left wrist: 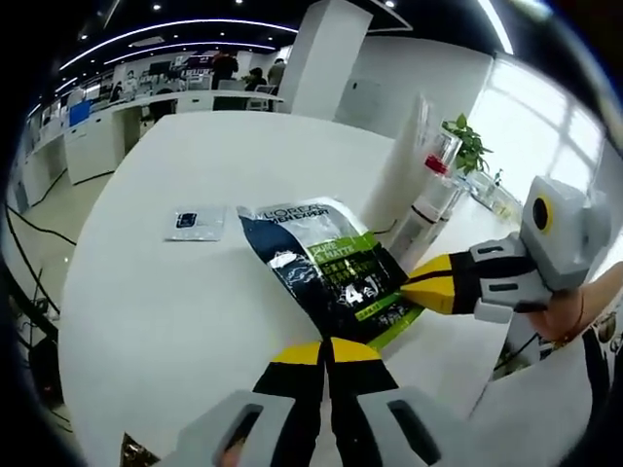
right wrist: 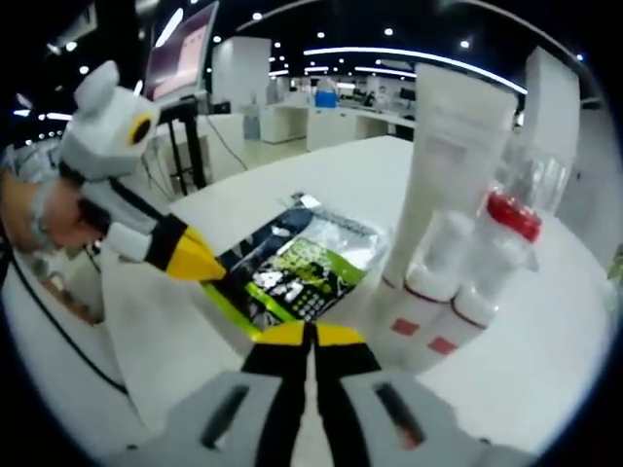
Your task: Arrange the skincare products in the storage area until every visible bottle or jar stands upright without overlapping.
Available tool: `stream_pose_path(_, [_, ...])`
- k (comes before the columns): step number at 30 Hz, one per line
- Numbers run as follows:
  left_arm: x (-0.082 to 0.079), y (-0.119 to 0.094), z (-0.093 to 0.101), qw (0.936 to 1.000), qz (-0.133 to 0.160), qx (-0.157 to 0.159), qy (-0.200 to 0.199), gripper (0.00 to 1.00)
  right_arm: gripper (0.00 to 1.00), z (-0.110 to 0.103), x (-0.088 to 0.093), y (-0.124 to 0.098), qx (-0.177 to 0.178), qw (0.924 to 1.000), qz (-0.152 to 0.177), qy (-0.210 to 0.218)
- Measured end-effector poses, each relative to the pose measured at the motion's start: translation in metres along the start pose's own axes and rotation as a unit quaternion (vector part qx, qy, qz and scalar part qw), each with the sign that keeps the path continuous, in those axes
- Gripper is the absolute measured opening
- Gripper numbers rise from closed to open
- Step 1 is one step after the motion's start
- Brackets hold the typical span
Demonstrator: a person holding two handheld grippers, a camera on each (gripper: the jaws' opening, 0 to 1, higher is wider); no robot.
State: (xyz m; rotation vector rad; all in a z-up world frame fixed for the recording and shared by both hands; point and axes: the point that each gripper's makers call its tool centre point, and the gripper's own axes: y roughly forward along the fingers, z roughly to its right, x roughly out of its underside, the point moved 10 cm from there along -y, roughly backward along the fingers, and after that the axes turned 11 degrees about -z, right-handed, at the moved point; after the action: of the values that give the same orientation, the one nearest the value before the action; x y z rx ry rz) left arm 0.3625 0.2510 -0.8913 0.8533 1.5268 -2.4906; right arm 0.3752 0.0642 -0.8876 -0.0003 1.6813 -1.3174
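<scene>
A dark and green skincare pouch [left wrist: 326,268] lies flat on the white table [left wrist: 146,311]. My left gripper [left wrist: 326,350] is shut with its yellow tips pinching the pouch's near end. My right gripper [left wrist: 421,289] comes in from the right, shut on the pouch's green side edge. In the right gripper view the pouch [right wrist: 302,263] lies just ahead of my right gripper [right wrist: 311,336], and the left gripper [right wrist: 200,263] holds its left corner. To the right of the pouch stand a tall white tube [right wrist: 448,165], a white-capped bottle [right wrist: 433,258] and a red-capped bottle [right wrist: 501,229], upright and close together.
A small flat sachet [left wrist: 195,222] lies on the table left of the pouch. The clear-wrapped bottle set [left wrist: 428,185] stands behind the pouch near the table's edge. A potted plant [left wrist: 469,141] sits beyond it. Desks and people are far off.
</scene>
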Motion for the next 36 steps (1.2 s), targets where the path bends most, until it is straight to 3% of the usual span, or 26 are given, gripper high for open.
stream_pose_path(19, [0.004, 0.018, -0.001, 0.9996, -0.026, -0.008, -0.003, 0.00, 0.01, 0.002, 0.006, 0.011, 0.011, 0.9997, -0.023, -0.002])
stream_pose_path(36, [0.009, 0.018, -0.006, 0.9994, -0.010, -0.021, 0.025, 0.05, 0.03, 0.009, 0.010, 0.010, 0.028, 0.9993, -0.023, -0.004])
